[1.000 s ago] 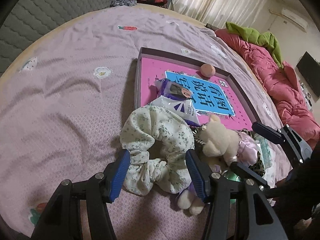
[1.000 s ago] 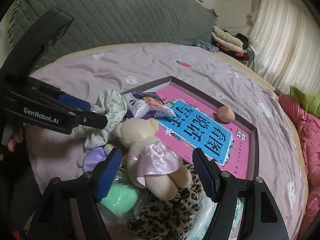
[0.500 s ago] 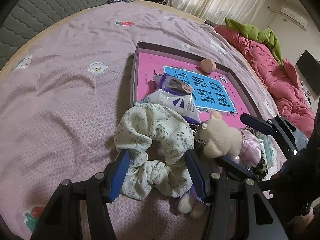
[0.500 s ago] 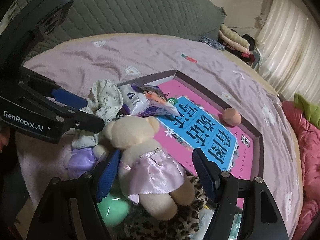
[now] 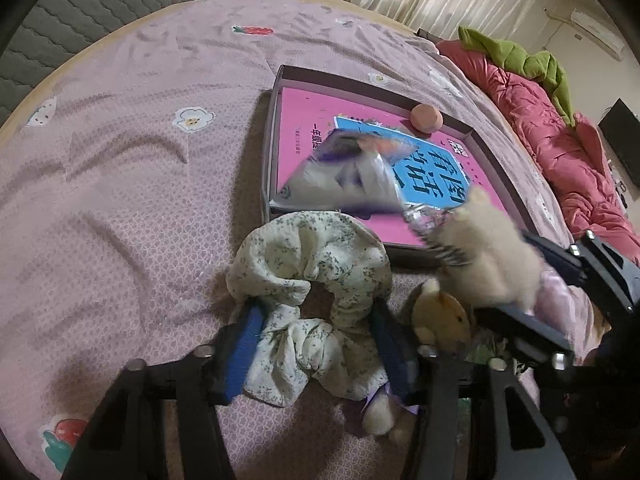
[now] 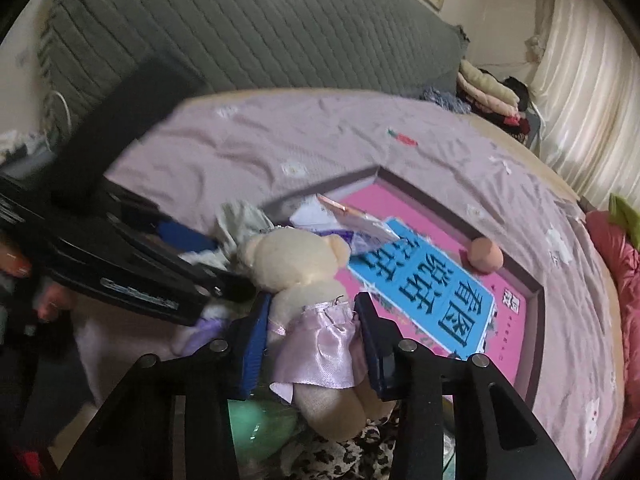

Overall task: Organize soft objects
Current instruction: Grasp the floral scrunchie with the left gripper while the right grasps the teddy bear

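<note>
A cream teddy bear [image 6: 296, 260] in a pink satin dress is held at the waist by my right gripper [image 6: 311, 300], whose jaws are closing with the pads pressing on its body. The bear [image 5: 492, 256] looks blurred in the left wrist view. A floral scrunchie [image 5: 316, 256] lies on the purple bedspread. My left gripper [image 5: 314, 340] is closing on the scrunchie's near part, with both blue pads against the fabric. A shallow box [image 5: 276, 148] with a pink book inside holds a snack packet [image 5: 348, 176] and a peach ball [image 5: 427, 118].
A small tan plush [image 5: 440, 320], a purple plush [image 6: 200, 332], a green heart shape [image 6: 260, 424] and leopard fabric [image 6: 340, 456] crowd beneath the bear. A pink quilt [image 5: 560, 140] lies at the right. Folded clothes [image 6: 488, 88] and a grey headboard [image 6: 280, 32] stand behind.
The right jaws have narrowed from wide apart onto the bear's waist, and the bear and the packet have shifted. The left jaws have drawn in onto the scrunchie.
</note>
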